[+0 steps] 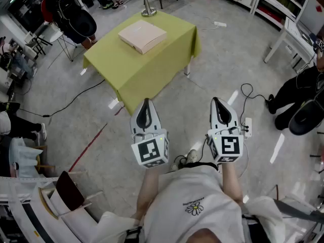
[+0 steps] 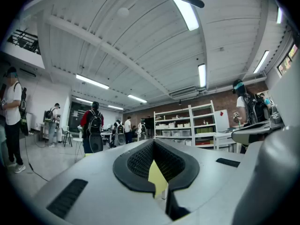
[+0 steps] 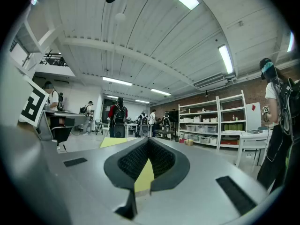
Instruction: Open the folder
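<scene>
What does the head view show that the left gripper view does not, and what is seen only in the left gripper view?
Only the head view: the beige folder lying closed on the green-covered table. Only the left gripper view: the ceiling lights and a standing person with a backpack. Both: the left hand-held gripper, jaws together, and apparently a strip of that table's cloth beyond them.

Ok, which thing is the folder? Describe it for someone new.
Find the table covered in yellow-green, ahead of the person. The folder lies flat on it: a closed, pale beige square, unlike the upright metal stand at the table's far edge.
</scene>
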A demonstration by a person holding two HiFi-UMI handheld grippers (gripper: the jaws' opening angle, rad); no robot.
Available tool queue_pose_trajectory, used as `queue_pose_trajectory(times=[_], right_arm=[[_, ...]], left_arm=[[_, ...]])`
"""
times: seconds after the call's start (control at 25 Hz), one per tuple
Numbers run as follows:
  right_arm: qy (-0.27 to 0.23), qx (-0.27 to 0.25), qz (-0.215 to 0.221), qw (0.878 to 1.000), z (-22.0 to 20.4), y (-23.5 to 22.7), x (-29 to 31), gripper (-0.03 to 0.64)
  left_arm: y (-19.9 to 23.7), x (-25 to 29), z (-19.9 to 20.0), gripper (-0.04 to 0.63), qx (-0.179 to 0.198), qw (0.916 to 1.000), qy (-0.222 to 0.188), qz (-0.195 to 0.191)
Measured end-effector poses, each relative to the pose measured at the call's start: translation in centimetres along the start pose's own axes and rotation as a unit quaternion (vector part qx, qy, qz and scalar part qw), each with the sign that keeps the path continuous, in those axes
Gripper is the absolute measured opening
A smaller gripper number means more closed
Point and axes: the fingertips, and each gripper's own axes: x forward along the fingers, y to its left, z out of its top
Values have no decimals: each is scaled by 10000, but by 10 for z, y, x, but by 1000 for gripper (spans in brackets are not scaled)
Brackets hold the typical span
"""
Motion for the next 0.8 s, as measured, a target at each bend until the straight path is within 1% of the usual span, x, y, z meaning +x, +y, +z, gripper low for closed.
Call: queue_pose_trajectory(times=[0.36, 0.48, 0.56, 0.64, 0.72, 0.8], right_arm=[[47, -2, 101, 9999, -6, -11, 10, 9], [14, 150, 156, 9998, -10, -16, 13, 9], [-92, 407, 255, 9988, -11, -20, 15, 9], [-148, 611, 353, 9974, -12, -27, 20, 9], [-104, 712, 372, 9967, -18, -36, 25, 9], [-32, 840, 388, 9957, -29, -46, 30, 9]], left_arm=[[-8, 13, -4, 15, 16, 10000, 57, 46], [-11, 17, -7, 14, 21, 10000, 76, 52], [-15, 21, -10, 15, 121, 9998, 115, 55], [-21, 28, -13, 15, 346, 9992, 192, 57], [-26, 38, -18, 15, 531, 9982, 267, 59], [-31, 49, -24, 14, 554, 9979, 317, 84]])
